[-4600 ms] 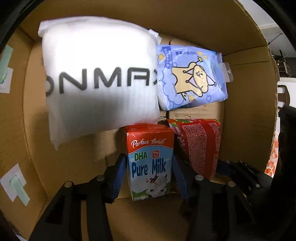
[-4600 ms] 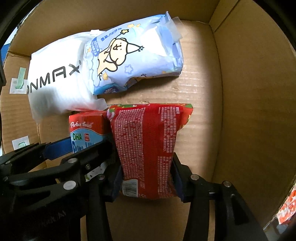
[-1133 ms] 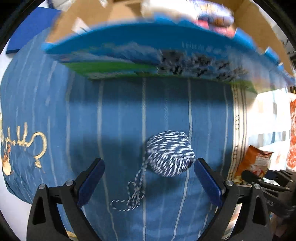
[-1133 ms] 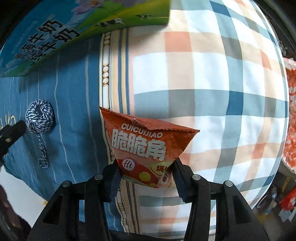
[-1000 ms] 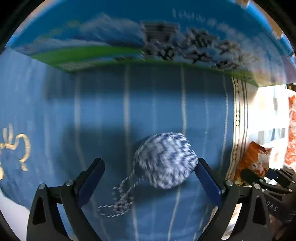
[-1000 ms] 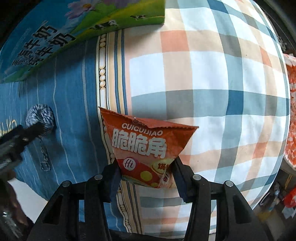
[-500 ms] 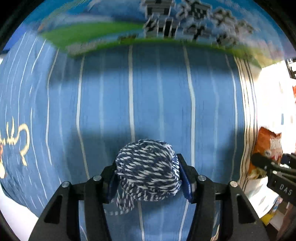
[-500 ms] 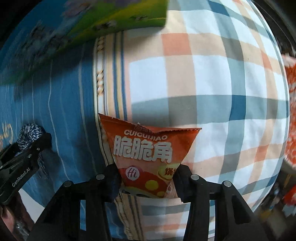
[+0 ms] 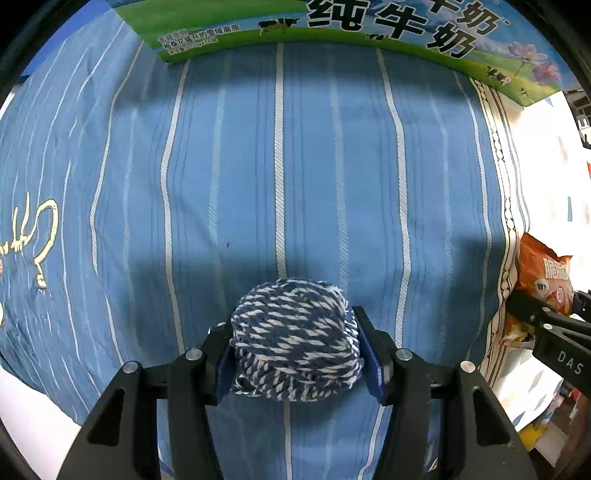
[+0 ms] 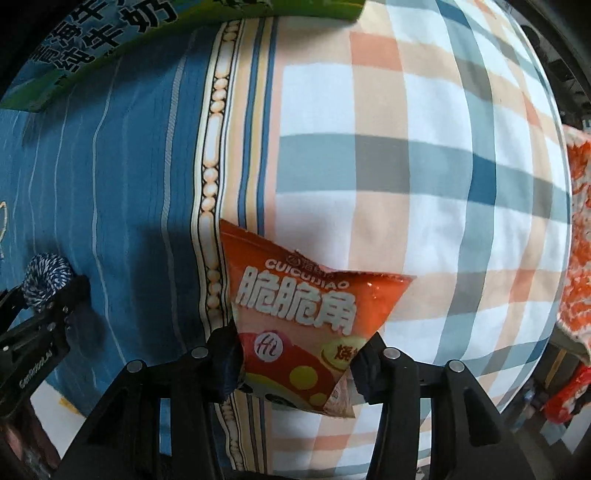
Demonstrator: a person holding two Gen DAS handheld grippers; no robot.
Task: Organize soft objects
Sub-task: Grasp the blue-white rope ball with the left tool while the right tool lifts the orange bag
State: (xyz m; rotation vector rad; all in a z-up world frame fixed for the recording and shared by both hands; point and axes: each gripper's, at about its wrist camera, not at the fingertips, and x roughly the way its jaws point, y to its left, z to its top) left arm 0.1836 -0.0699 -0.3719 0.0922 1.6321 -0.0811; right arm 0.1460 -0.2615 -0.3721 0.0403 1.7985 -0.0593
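My left gripper (image 9: pixel 295 354) is shut on a blue-and-white yarn ball (image 9: pixel 295 339) over a blue striped cloth (image 9: pixel 280 166). The ball also shows in the right wrist view (image 10: pixel 46 275), at far left. My right gripper (image 10: pixel 295 365) is shut on an orange snack bag (image 10: pixel 306 310) with white Chinese lettering, over the seam between the blue cloth and a plaid cloth (image 10: pixel 424 166). The snack bag also shows in the left wrist view (image 9: pixel 543 273), at the right edge.
A milk carton box (image 9: pixel 369 26) with green and blue print stands along the far edge of the cloth, also in the right wrist view (image 10: pixel 110 33). An orange-and-white patterned item (image 10: pixel 578 240) lies at the far right. White floor shows beyond the cloth's near-left edge.
My left gripper moved onto the yarn ball and shut on it; the ball now sits between the fingers. My right gripper stays shut on the snack bag, which has shifted a little.
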